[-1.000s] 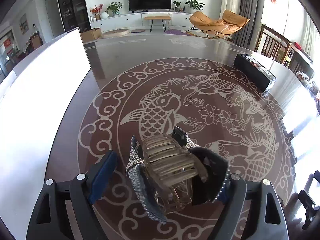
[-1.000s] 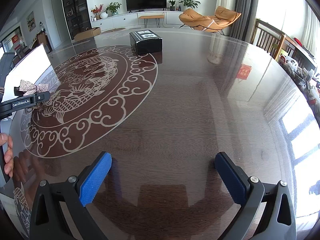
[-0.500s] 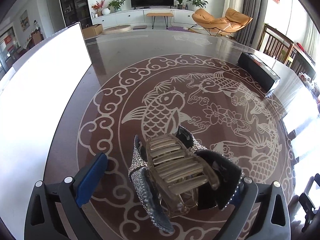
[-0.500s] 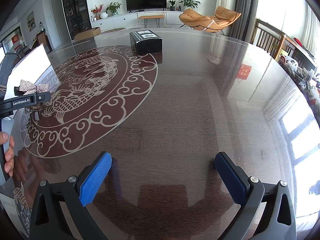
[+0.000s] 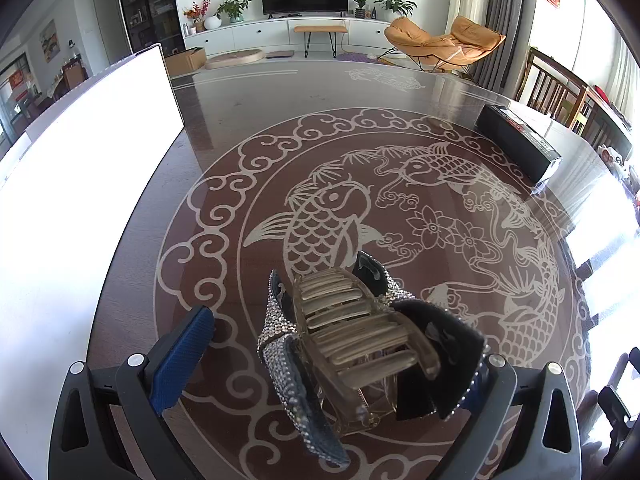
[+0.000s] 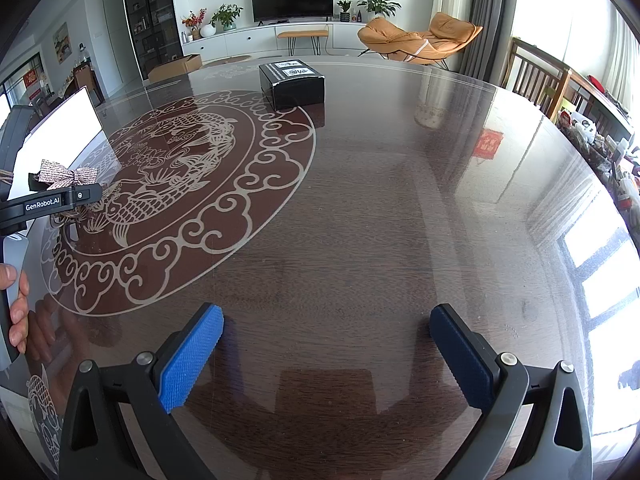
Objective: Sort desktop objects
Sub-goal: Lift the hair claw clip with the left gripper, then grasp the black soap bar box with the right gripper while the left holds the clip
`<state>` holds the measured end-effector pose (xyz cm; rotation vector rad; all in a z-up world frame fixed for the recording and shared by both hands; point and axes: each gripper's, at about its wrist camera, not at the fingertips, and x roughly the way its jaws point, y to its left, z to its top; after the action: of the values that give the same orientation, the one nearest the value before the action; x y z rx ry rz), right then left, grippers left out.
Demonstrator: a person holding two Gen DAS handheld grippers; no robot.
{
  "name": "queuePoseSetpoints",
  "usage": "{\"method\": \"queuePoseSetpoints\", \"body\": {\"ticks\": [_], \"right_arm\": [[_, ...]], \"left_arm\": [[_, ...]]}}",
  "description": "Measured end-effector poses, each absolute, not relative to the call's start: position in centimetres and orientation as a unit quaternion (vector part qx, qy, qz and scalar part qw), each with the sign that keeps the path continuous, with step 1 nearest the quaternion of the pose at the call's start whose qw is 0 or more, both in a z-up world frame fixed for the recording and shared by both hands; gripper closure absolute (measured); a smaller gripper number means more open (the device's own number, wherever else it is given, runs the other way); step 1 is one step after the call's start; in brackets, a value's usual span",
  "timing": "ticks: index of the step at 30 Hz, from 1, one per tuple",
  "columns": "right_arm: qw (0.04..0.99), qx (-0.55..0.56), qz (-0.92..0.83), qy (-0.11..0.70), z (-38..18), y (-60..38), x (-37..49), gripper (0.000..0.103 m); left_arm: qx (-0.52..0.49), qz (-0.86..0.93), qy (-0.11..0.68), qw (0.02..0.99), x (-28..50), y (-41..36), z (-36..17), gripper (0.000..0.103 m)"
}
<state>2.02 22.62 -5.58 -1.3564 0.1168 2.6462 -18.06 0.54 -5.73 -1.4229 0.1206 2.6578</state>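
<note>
In the left wrist view a translucent hair claw clip (image 5: 356,332) with a dark rhinestone bow (image 5: 280,344) lies on the table between the fingers of my left gripper (image 5: 332,352). The jaws stand wide apart; the left pad (image 5: 180,356) is clear of the clip, and the right side is hidden behind the bow. In the right wrist view my right gripper (image 6: 326,356) is open and empty above bare table. The left gripper (image 6: 48,204) shows at that view's left edge, with a glittery bow (image 6: 66,174) over it.
A large white board (image 5: 76,200) lies along the table's left side. A black box (image 5: 520,144) stands at the far right of the fish pattern; it also shows in the right wrist view (image 6: 292,84). Wooden chairs (image 5: 560,92) stand beyond the table's right edge.
My left gripper's jaws have opened wider around the hair clip, the left pad moving away from it. The right gripper has not moved.
</note>
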Motion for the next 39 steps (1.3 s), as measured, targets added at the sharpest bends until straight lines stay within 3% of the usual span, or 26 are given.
{"method": "queuePoseSetpoints", "body": {"ticks": [9, 12, 19, 24, 29, 31, 32, 34, 39], "right_arm": [[0.079, -0.452, 0.887, 0.045, -5.5, 22.8, 2.1, 0.0], [0.018, -0.432, 0.895, 0.105, -4.2, 24.4, 1.2, 0.0], [-0.026, -0.404, 0.912, 0.068, 1.2, 26.4, -12.3, 0.0], [-0.026, -0.491, 0.87, 0.019, -1.7, 24.8, -22.0, 0.0], [-0.008, -0.52, 0.854, 0.001, -4.3, 23.7, -25.6, 0.0], [-0.015, -0.518, 0.855, 0.002, -4.6, 23.7, -25.9, 0.01], [-0.021, -0.519, 0.854, 0.004, -4.8, 23.6, -26.0, 0.028], [-0.02, -0.509, 0.861, 0.001, -4.8, 23.4, -25.6, 0.042], [-0.044, -0.483, 0.873, 0.044, -4.9, 22.3, -20.2, 0.043]], "left_arm": [[-0.471, 0.879, 0.039, 0.063, -18.1, 0.5, -5.8, 0.0], [-0.471, 0.879, 0.039, 0.063, -18.1, 0.5, -5.8, 0.0], [-0.471, 0.879, 0.039, 0.064, -18.2, 0.6, -5.8, 0.0], [-0.47, 0.879, 0.039, 0.064, -18.2, 0.6, -5.8, 0.0], [-0.47, 0.879, 0.038, 0.065, -18.2, 0.6, -5.8, 0.0], [-0.47, 0.879, 0.039, 0.065, -18.2, 0.6, -5.7, 0.0], [-0.47, 0.879, 0.039, 0.065, -18.2, 0.7, -5.7, 0.0], [-0.47, 0.879, 0.039, 0.065, -18.2, 0.7, -5.7, 0.0], [-0.47, 0.879, 0.039, 0.065, -18.2, 0.7, -5.7, 0.0]]}}
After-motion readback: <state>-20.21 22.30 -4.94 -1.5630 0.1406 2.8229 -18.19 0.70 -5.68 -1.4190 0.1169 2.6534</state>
